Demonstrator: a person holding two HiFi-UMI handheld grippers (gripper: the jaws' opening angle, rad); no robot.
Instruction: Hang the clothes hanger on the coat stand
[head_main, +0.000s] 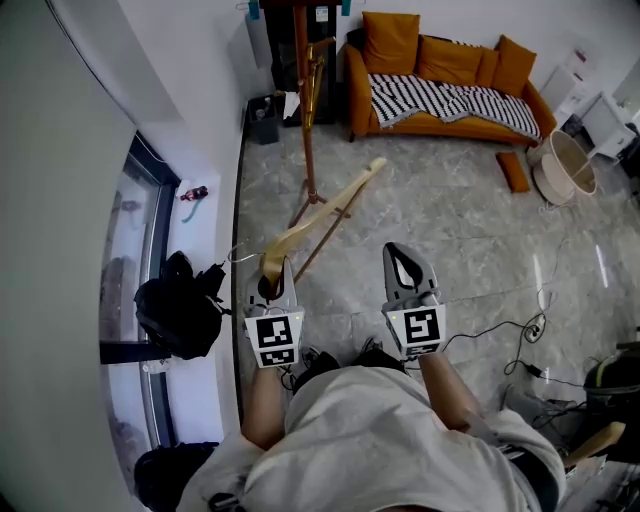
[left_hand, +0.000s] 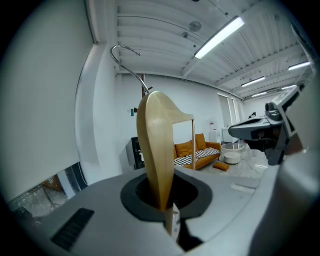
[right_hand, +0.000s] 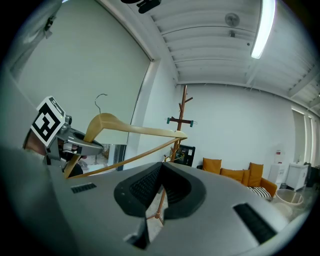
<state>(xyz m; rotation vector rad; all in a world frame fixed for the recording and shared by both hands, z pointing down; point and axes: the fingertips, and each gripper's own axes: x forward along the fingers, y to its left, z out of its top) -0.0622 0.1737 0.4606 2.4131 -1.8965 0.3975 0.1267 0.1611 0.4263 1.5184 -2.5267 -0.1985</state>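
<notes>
A pale wooden clothes hanger (head_main: 325, 210) with a thin metal hook (left_hand: 126, 56) slants up and to the right from my left gripper (head_main: 274, 268), which is shut on its lower end. In the left gripper view the hanger's arm (left_hand: 156, 150) stands straight up out of the jaws. My right gripper (head_main: 398, 252) is level with the left one, about a hand's width to its right, shut with nothing in it. The wooden coat stand (head_main: 308, 110) rises ahead on splayed legs, beyond the hanger's far tip; in the right gripper view the coat stand (right_hand: 183, 112) shows behind the hanger (right_hand: 135, 131).
An orange sofa (head_main: 440, 80) with a striped throw lines the far wall. A black backpack (head_main: 180, 305) sits by the window at the left. A black bin (head_main: 263, 118) stands near the stand's base. A round basket (head_main: 565, 165) and floor cables (head_main: 500, 330) lie to the right.
</notes>
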